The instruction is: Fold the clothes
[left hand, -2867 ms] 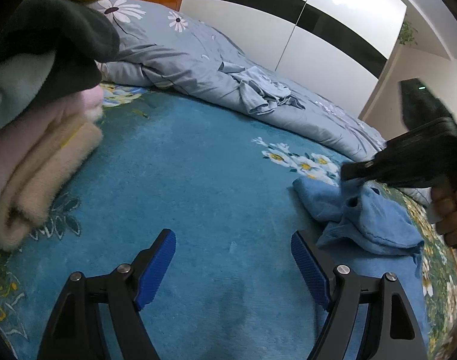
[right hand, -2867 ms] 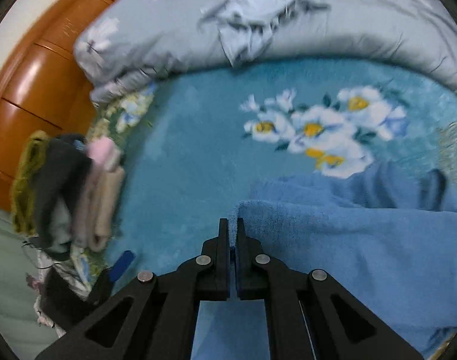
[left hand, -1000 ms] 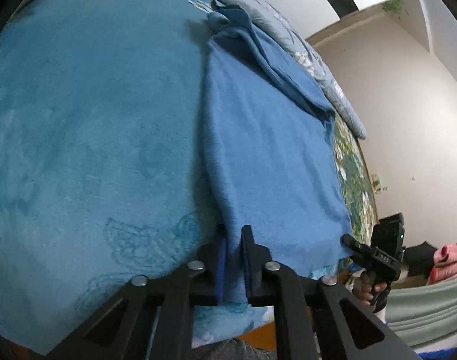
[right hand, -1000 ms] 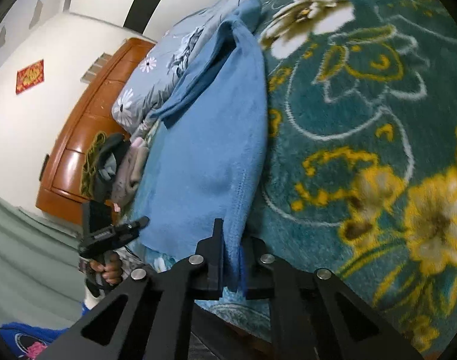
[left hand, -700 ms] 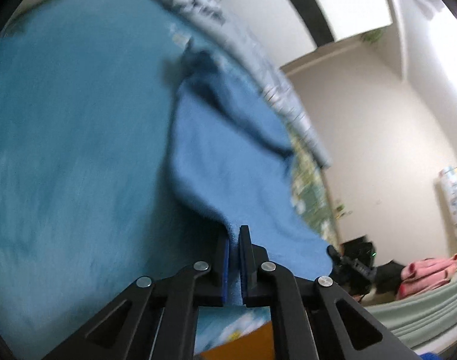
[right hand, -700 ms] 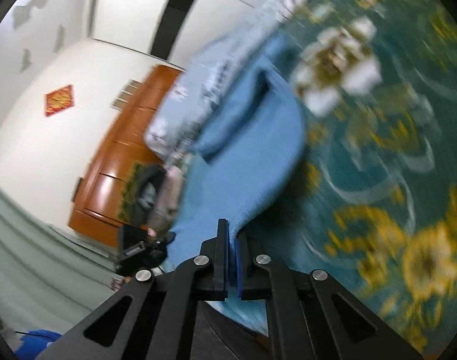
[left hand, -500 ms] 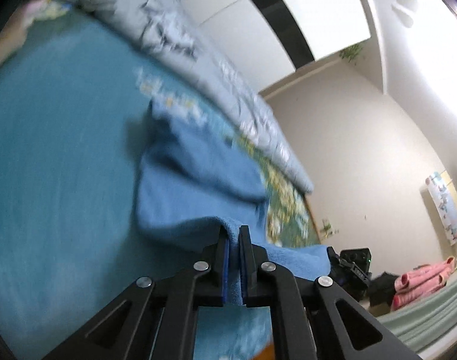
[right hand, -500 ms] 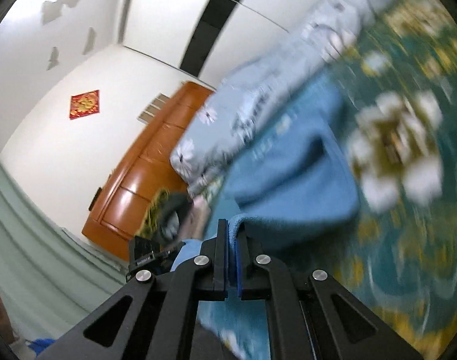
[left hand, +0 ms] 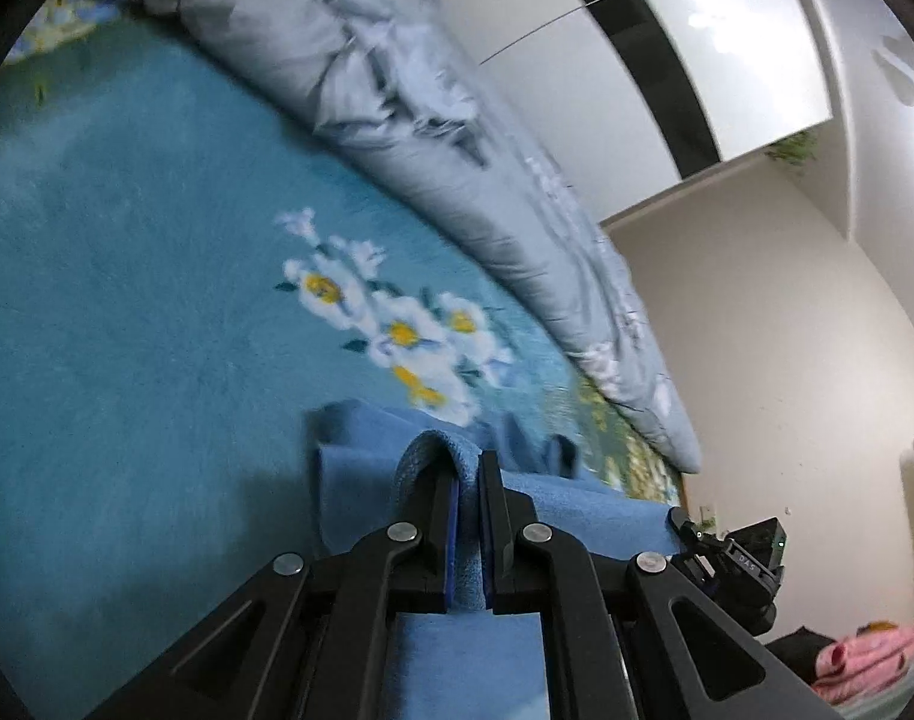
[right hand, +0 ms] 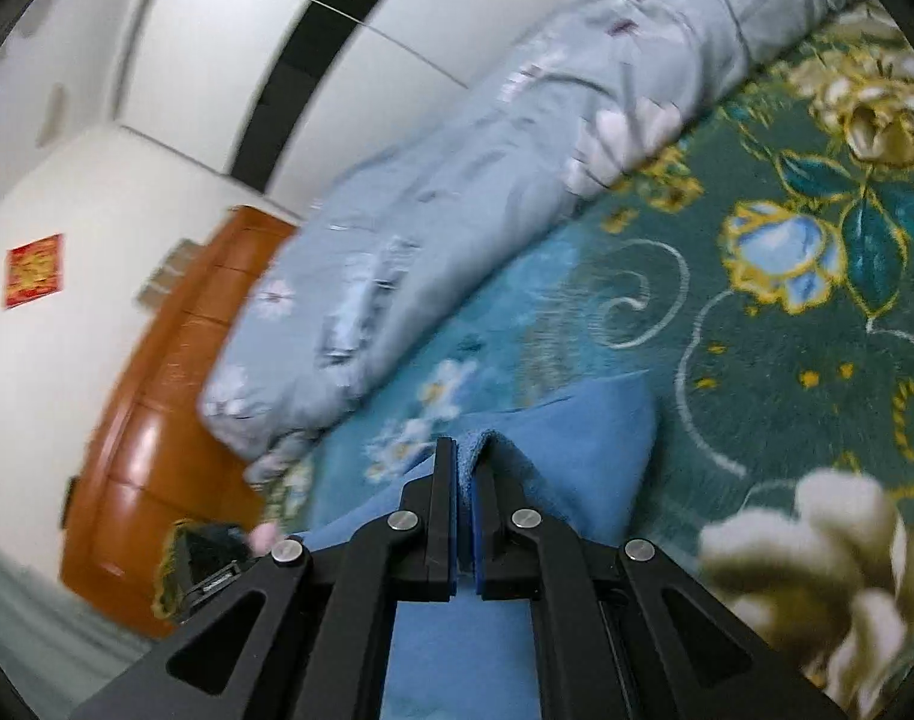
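A blue fleece garment point(left hand: 361, 462) lies on the teal flowered bed cover point(left hand: 133, 312), its near edge lifted. My left gripper point(left hand: 469, 468) is shut on one corner of that edge, with cloth bulging over the fingertips. In the right wrist view my right gripper point(right hand: 470, 456) is shut on the other corner of the blue garment point(right hand: 583, 450), which drapes back under the jaws. The right gripper point(left hand: 739, 558) shows at the lower right of the left wrist view, and the left gripper point(right hand: 211, 576) at the lower left of the right wrist view.
A rumpled grey flowered quilt point(left hand: 433, 120) runs along the far side of the bed. A wooden headboard point(right hand: 157, 396) stands to the left in the right wrist view. White wardrobe doors point(left hand: 667, 48) stand behind, and pink clothes point(left hand: 865, 660) lie at the lower right.
Both grippers have carried the garment's near edge forward across the bed toward the quilt, so the cloth now doubles over itself. Both grips have stayed shut on it.
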A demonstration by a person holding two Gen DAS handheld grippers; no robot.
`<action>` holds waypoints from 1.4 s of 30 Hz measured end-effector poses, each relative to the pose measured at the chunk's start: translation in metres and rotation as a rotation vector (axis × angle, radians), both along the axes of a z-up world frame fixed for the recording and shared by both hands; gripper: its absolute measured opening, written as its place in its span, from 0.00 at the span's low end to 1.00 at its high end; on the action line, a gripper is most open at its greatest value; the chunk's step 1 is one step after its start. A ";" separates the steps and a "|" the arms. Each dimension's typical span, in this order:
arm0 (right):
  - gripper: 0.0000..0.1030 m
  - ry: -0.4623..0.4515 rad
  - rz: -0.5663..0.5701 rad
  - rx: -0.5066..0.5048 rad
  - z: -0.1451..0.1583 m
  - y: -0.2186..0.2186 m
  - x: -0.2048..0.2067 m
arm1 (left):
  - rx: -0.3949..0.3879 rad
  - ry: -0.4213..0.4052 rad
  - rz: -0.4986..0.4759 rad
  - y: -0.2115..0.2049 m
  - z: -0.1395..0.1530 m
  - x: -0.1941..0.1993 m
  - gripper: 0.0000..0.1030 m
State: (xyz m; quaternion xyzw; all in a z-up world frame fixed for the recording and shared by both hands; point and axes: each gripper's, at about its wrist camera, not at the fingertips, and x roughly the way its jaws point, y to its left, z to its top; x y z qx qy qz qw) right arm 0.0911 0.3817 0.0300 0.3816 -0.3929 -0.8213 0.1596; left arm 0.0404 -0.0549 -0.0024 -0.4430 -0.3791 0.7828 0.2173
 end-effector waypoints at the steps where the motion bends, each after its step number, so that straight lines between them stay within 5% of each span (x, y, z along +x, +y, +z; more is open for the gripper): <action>1: 0.03 -0.020 -0.005 0.010 -0.006 0.001 -0.006 | 0.001 -0.011 -0.001 0.001 -0.007 -0.005 0.06; 6: 0.04 -0.072 -0.008 0.037 -0.026 0.005 -0.016 | 0.024 0.011 -0.020 0.003 -0.008 -0.004 0.12; 8: 0.06 -0.052 -0.008 0.042 -0.022 0.007 -0.012 | 0.041 0.040 -0.018 0.000 0.001 0.000 0.39; 10: 0.30 -0.023 -0.009 0.043 -0.014 0.010 -0.007 | 0.057 0.077 -0.005 -0.005 0.013 0.006 0.60; 11: 0.37 -0.005 -0.011 0.040 -0.009 0.012 -0.003 | 0.035 0.088 0.000 -0.006 0.019 0.011 0.60; 12: 0.43 0.012 -0.010 0.041 -0.004 0.014 0.001 | 0.009 0.098 0.004 -0.007 0.025 0.016 0.60; 18: 0.44 0.017 0.011 0.149 0.006 0.026 0.057 | -0.153 0.070 -0.015 -0.013 0.025 0.063 0.60; 25: 0.46 -0.107 0.068 0.080 -0.044 0.029 0.118 | -0.040 -0.078 -0.041 -0.010 -0.020 0.107 0.61; 32: 0.48 -0.097 0.075 0.016 -0.051 0.009 0.112 | -0.044 -0.099 -0.027 0.017 -0.029 0.095 0.59; 33: 0.48 -0.093 0.071 0.008 -0.052 0.007 0.110 | -0.036 -0.097 -0.016 0.017 -0.030 0.094 0.55; 35: 0.45 -0.088 0.054 -0.010 -0.053 0.005 0.108 | -0.028 -0.102 0.005 0.017 -0.031 0.093 0.31; 37: 0.11 -0.097 0.027 -0.029 -0.055 0.003 0.107 | -0.023 -0.118 0.027 0.016 -0.034 0.093 0.16; 42: 0.10 -0.098 -0.006 -0.054 -0.047 -0.001 0.114 | -0.032 -0.107 0.052 0.015 -0.020 0.103 0.08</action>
